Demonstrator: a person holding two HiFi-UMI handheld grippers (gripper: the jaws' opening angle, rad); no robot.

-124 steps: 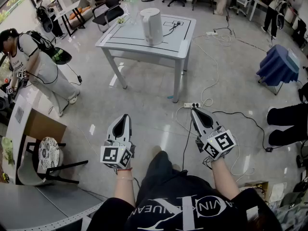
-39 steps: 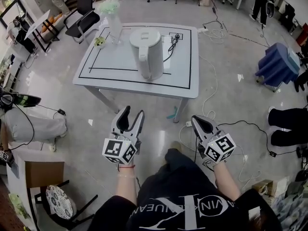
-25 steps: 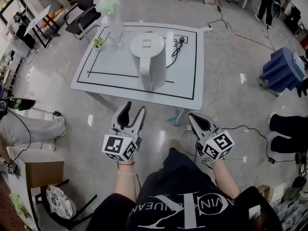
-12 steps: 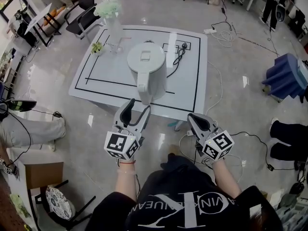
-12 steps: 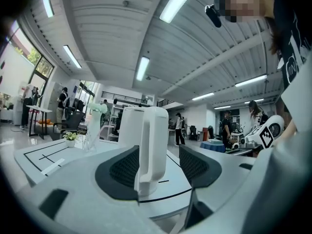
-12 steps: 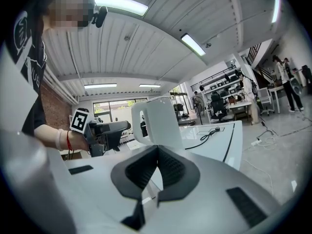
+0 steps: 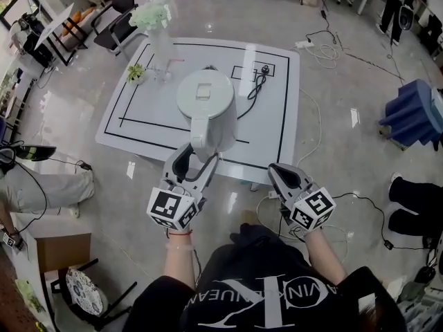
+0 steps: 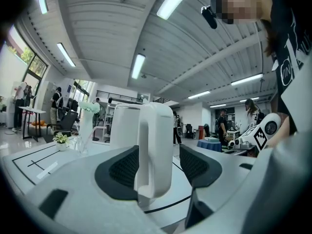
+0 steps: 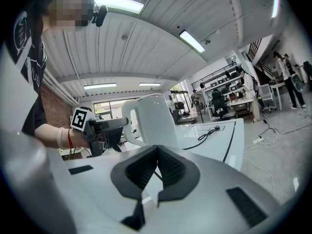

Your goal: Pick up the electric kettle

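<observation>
The white electric kettle (image 7: 205, 102) stands near the front edge of the white table (image 7: 273, 126), with its handle (image 7: 203, 142) turned toward me. My left gripper (image 7: 196, 163) reaches over the table edge, its jaws opening. The handle (image 8: 155, 145) stands between its pads with a gap showing on the right side. The kettle body (image 8: 122, 126) rises just behind. My right gripper (image 7: 278, 173) hangs short of the table edge, to the kettle's right, shut with nothing in it. In the right gripper view its tips (image 9: 157, 172) meet, with the kettle (image 9: 151, 118) and the left gripper (image 9: 102, 128) beyond.
A black power cord (image 7: 257, 85) lies on the table behind the kettle. A vase of pale flowers (image 7: 156, 30) and a small plant (image 7: 135, 73) stand at the far left. Cables and a power strip (image 7: 304, 206) lie on the floor by my right side. A chair (image 7: 114, 26) stands beyond the table.
I have come up to the table. The left gripper's jaws spread wider and moved forward until they straddle the kettle's handle. The right gripper advanced alongside, still shut.
</observation>
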